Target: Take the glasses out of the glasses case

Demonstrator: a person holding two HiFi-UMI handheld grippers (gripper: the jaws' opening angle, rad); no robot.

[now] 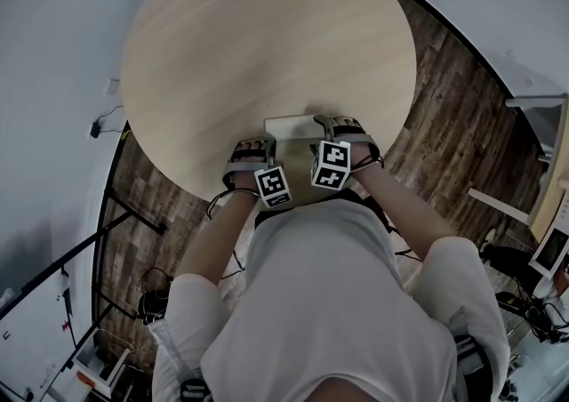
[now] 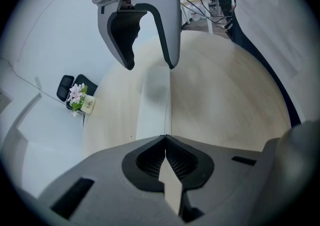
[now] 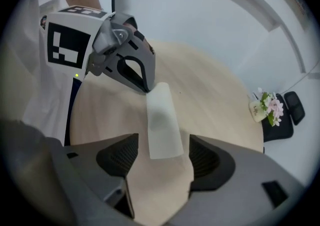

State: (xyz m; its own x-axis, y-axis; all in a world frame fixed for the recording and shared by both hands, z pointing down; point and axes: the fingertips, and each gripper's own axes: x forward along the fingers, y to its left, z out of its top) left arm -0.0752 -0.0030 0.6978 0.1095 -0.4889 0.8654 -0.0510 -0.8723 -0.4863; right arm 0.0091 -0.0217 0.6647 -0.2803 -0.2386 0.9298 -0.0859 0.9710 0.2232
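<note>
Steadying first: keep the left hand-held gripper (image 2: 165,136), jaws pressed together at the left end of the white glasses case (image 3: 161,120), planted by the tabletop's (image 2: 225,100) near edge. Bring the right hand-held gripper (image 3: 164,142), jaws wide and straddling the case's right end without touching, squarely onto whichever edge opens. No glasses visible; seam unclear, likewise any flap pinched in the left jaws. Far off, only a flower pot (image 3: 257,111).
</note>
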